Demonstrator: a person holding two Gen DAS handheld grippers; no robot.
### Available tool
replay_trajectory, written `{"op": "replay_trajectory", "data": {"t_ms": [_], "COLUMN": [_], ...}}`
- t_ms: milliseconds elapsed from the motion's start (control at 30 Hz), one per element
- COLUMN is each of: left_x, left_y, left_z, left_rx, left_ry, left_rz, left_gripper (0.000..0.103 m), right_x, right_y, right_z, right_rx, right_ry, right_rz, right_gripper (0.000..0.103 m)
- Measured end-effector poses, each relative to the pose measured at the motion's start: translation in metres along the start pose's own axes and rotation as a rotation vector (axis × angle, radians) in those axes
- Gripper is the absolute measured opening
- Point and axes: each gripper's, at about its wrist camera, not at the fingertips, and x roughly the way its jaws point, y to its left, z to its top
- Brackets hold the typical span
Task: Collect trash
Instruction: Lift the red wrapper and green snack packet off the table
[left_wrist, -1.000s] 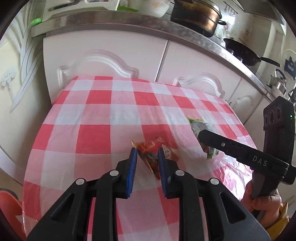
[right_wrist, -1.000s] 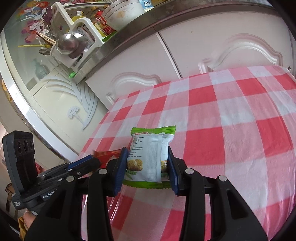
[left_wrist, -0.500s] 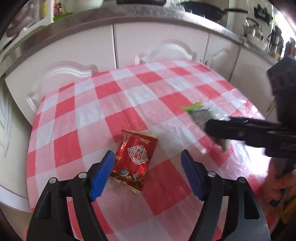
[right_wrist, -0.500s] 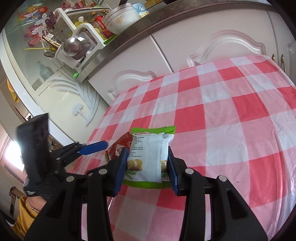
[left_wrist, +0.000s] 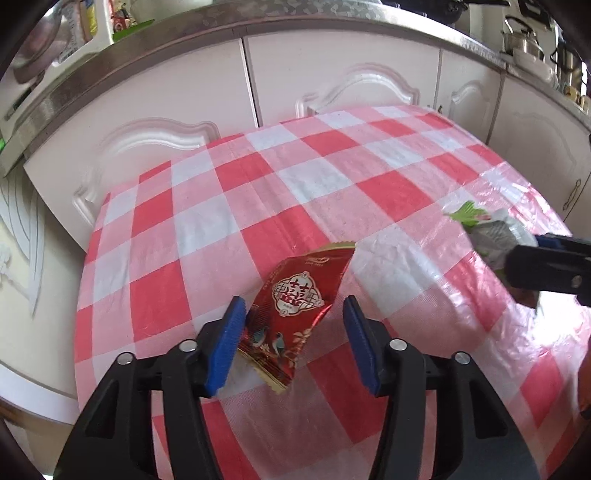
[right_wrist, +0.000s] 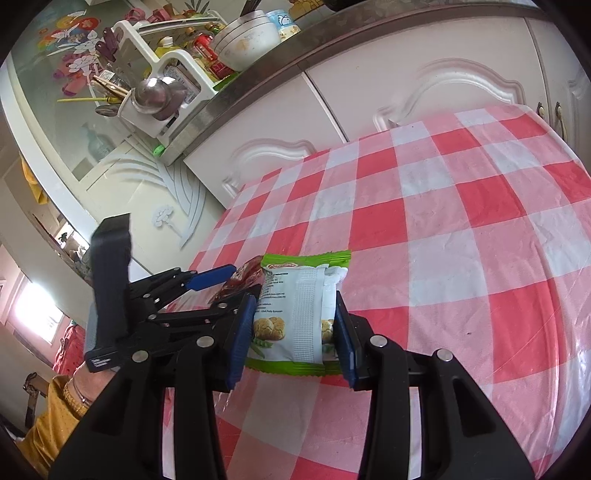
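The right gripper (right_wrist: 295, 334) pinches the green-and-white snack packet (right_wrist: 299, 314) between its blue pads above the checked tablecloth (right_wrist: 461, 240); only its own view shows the biscuit picture, the left view catching just a blurred end. The left gripper (left_wrist: 293, 332) is spread around the red wrapper (left_wrist: 295, 306) lying flat on the cloth. Half a second ago those jaws gaped wider and stood further back.

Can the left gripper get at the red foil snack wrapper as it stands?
Probably yes. The left gripper is open with the red foil snack wrapper lying between its blue fingers on the checked tablecloth; nothing blocks it.
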Motion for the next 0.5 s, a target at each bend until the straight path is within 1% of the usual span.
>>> {"op": "replay_trajectory", "data": {"t_ms": [33,133,200,267,300,400,500], "left_x": [0.003,0.006,0.007,0.007,0.007,0.006,0.003], "left_y": [0.001,0.009,0.011,0.013,0.014,0.016,0.015], "left_z": [0.0,0.0,-0.002,-0.003,-0.004,-0.005,-0.009], "left_rx": [0.003,-0.055,-0.074,-0.104,-0.111,-0.142,-0.156], "left_ry": [0.009,0.013,0.009,-0.001,-0.004,-0.008,-0.016], "left_rz": [0.001,-0.05,-0.06,-0.068,-0.063,-0.085,-0.078], "left_gripper": [0.059,0.058,0.058,0.054,0.047,0.047,0.046], "right_x": [-0.001,-0.004,-0.006,-0.007,-0.007,-0.008,-0.009], "right_y": [0.001,0.0,-0.002,-0.005,-0.007,-0.01,-0.012], "right_z": [-0.001,-0.002,-0.003,-0.003,-0.003,-0.005,-0.007], "right_rx": [-0.002,-0.001,0.006,0.016,0.022,0.035,0.038], "right_ry": [0.0,-0.001,-0.004,-0.004,-0.004,0.0,0.004], "right_rz": [-0.001,-0.003,-0.007,-0.008,-0.007,-0.009,-0.013], "right_gripper": [0.042,0.042,0.042,0.042,0.042,0.042,0.043]}}
